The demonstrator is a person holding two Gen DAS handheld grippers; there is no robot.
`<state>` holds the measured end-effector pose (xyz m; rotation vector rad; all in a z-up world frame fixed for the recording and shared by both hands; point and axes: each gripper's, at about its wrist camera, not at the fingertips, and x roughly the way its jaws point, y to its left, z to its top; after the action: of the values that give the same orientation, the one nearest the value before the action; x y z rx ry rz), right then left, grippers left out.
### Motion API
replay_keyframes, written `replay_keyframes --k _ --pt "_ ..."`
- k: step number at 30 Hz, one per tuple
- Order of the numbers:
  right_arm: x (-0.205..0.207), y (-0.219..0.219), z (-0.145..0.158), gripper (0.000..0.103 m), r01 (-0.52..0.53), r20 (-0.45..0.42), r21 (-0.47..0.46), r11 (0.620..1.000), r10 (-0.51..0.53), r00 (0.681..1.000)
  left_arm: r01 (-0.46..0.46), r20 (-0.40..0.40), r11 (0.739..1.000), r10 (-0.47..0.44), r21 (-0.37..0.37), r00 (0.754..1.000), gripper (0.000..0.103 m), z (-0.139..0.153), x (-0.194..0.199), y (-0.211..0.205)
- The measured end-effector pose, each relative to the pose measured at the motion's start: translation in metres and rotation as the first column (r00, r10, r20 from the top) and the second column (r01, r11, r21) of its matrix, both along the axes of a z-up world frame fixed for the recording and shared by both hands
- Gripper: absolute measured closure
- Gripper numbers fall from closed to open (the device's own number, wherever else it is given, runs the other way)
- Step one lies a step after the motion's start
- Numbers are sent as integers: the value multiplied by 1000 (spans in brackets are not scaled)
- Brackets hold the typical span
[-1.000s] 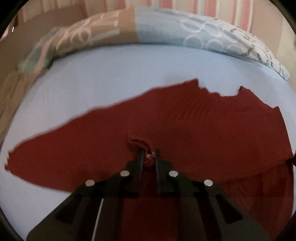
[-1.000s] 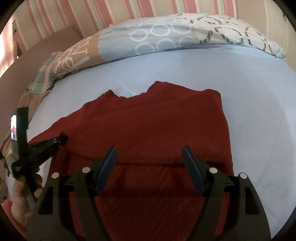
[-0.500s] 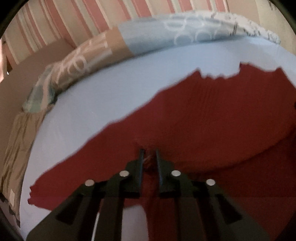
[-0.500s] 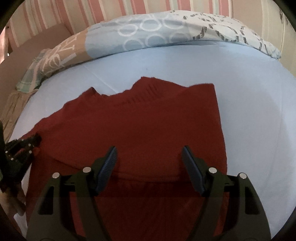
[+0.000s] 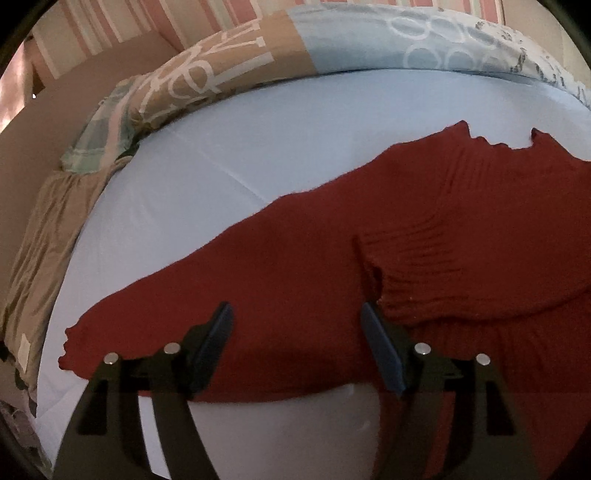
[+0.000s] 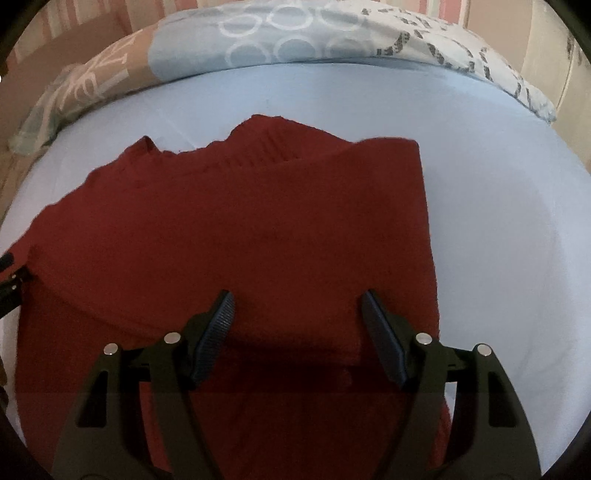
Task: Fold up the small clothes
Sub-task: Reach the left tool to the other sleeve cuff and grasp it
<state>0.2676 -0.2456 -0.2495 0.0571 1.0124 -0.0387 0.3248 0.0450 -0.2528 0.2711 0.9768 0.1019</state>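
Observation:
A dark red knit sweater (image 5: pixel 369 236) lies on the light blue bed sheet (image 5: pixel 258 122). One sleeve stretches out to the left (image 5: pixel 155 314), and the other sleeve's ribbed cuff (image 5: pixel 373 280) lies folded across the body. My left gripper (image 5: pixel 297 325) is open and empty, just above the sweater beside that cuff. In the right wrist view the sweater (image 6: pixel 240 229) shows with its right side folded in to a straight edge. My right gripper (image 6: pixel 297 314) is open and empty above the sweater's lower part.
A patterned blue and tan pillow (image 5: pixel 332 48) lies along the far edge of the bed; it also shows in the right wrist view (image 6: pixel 295 40). A tan cover (image 5: pixel 44 236) hangs off the bed's left side. A striped wall (image 5: pixel 110 18) stands behind.
My left gripper was shut on the sleeve cuff and carried it across the sweater body. It has now opened and let the cuff drop. The right gripper stayed open and drifted slightly.

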Motion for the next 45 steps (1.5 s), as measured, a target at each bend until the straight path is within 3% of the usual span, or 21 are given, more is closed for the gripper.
replay_keyframes --k 5,8,11,12,16,18,26,29,32,39,42,44,45 --pt "-14 16 50 30 -33 125 49 998 27 992 -40 66 996 46 -86 997 28 30 -24 21" --pt "-23 37 79 26 -64 190 99 993 44 981 -63 95 991 75 -118 993 17 45 -44 45" --pt "-28 66 95 24 -108 217 127 986 78 973 -102 82 987 113 -124 990 17 50 -61 70" --pt "-29 78 99 24 -127 223 133 983 95 970 -103 67 982 115 -159 991 17 51 -68 85" --pt "-30 120 101 22 -166 211 135 977 135 968 -135 61 969 151 -206 987 16 56 -80 132" --pt "-33 144 100 22 -189 211 152 970 155 965 -157 65 962 175 -222 982 5 58 -84 159" --pt "-33 228 94 22 -293 190 99 951 271 944 -236 90 916 278 -324 956 5 56 -88 256" --pt "-28 250 94 22 -326 186 65 943 310 932 -252 79 870 313 -425 947 5 52 -87 291" --pt "-22 264 92 22 -346 192 59 936 330 924 -259 42 784 340 -565 939 5 44 -82 324" --pt "-14 275 73 22 -350 164 68 934 336 928 -312 -43 677 383 -666 923 5 19 -71 357" --pt "-14 276 71 23 -361 163 49 931 349 923 -332 -53 696 390 -637 919 8 12 -65 356" --pt "-14 274 71 23 -359 164 45 932 348 923 -343 -48 729 393 -593 918 21 12 -63 353" --pt "-14 271 71 23 -359 164 46 932 347 923 -353 -48 762 392 -543 919 41 11 -60 350"
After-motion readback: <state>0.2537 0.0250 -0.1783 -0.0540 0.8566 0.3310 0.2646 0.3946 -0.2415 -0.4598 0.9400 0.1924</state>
